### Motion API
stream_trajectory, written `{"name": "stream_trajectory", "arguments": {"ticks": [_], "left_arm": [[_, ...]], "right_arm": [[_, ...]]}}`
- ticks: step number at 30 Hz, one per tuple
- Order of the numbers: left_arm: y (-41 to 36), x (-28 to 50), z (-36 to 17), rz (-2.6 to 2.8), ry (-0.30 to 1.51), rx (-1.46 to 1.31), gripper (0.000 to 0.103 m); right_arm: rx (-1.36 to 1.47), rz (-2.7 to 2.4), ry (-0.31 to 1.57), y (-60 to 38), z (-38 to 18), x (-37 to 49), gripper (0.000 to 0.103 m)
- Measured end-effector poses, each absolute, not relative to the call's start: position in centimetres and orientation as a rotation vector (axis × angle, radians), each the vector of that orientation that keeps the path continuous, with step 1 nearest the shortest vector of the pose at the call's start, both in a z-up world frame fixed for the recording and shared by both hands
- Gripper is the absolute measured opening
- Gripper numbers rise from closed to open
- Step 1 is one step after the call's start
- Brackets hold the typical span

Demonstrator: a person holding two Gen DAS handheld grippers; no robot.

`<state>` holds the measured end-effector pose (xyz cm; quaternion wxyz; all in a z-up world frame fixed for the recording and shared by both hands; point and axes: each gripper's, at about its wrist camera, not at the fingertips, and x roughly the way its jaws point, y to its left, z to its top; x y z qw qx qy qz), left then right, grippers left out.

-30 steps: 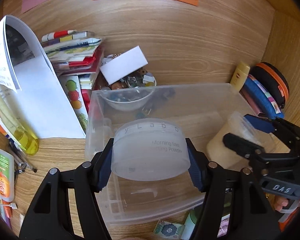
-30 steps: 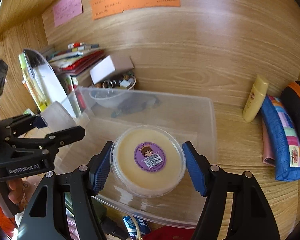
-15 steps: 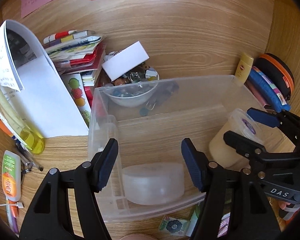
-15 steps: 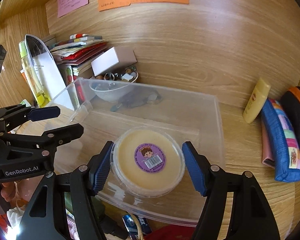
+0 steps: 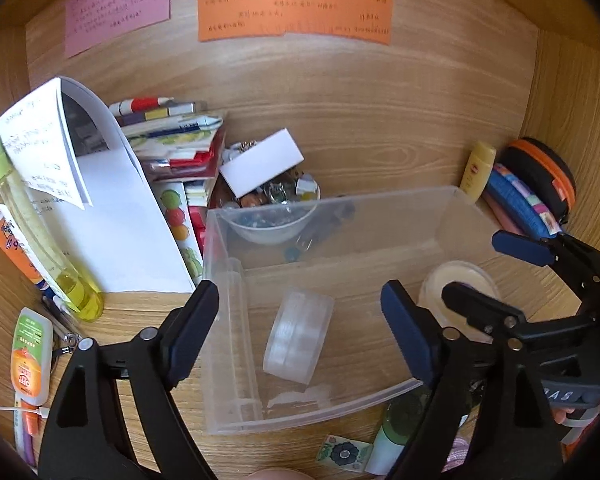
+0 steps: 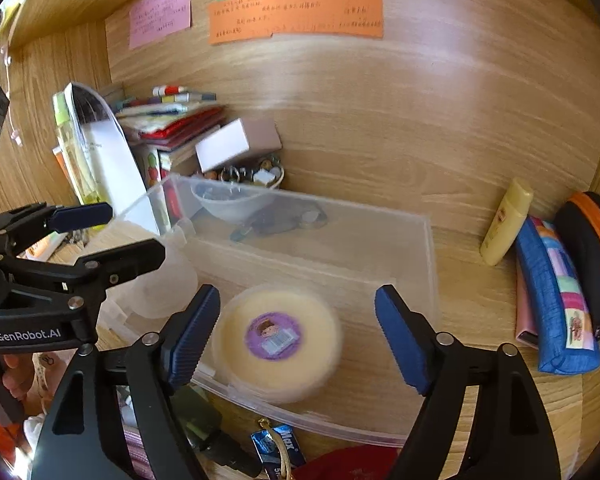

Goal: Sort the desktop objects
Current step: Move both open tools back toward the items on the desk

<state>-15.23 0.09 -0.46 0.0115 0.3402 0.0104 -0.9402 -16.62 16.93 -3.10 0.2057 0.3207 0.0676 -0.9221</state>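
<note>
Setting: wooden desk alcove, wood-grain desktop and back panel, with pink, green and orange paper notes stuck high on the panel.

Item, nearest: left gripper, jaws opening and wide apart, nothing pressed between the pads. Below it, inside the clear plastic bin, lies the translucent round jar, tipped on its side on the bin floor and clear of both pads.

Item: right gripper, jaws likewise opening, pads standing off either side of the cream-coloured tub with the purple label. The tub is motion-blurred and sits at the near right of the bin; whether it has fully settled cannot be told.

Item, mid: small white bowl of trinkets behind the bin's far wall, with a white box leaning above it.

Item, left: stacked booklets, curled white papers, yellow-green bottle, glue bottle.

Item, far right: yellow tube, blue pencil case, black pouch with orange trim.

Step in hand, as judged: release of two round containers into the bin, both drops apparently made.

Next move calls for: lifting both grippers straight clear of the bin walls without clipping the rim, then choosing a loose item outside it, such as the yellow tube or the glue bottle. The tipped jar may roll.
</note>
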Motion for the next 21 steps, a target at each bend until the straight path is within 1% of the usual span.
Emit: {"name": "stream_trajectory", "arguments": {"ticks": [3, 8, 10, 14, 17, 19, 21], "left_arm": [[-0.3, -14.8, 0.2, -2.931, 0.056, 1.028, 0.086], [-0.6, -13.7, 1.4, -2.930, 0.066, 0.981, 0.087], [-0.6, -13.1, 1.8, -2.937, 0.061, 0.966, 0.088], [-0.7, -11.6, 2.7, -2.948, 0.052, 0.937, 0.092], [-1.2, -10.4, 3.3, -2.955, 0.058, 0.924, 0.093], [-1.7, -9.5, 3.5, -2.953, 0.080, 0.919, 0.093], [-2.6, -8.6, 3.5, -2.971, 0.152, 0.931, 0.093]], "right_arm": [[0.856, -2.579, 0.154, 17.6, -2.0, -16.3, 0.082], [0.834, -2.589, 0.103, 18.8, -0.3, -15.8, 0.082], [0.814, -2.596, 0.109, 19.2, 0.4, -15.1, 0.082], [0.777, -2.614, 0.146, 19.9, 1.5, -13.5, 0.082], [0.769, -2.613, 0.160, 20.6, 1.8, -12.1, 0.085], [0.770, -2.617, 0.171, 21.1, 1.8, -11.1, 0.087], [0.767, -2.627, 0.188, 21.5, 1.8, -10.4, 0.087]]}}
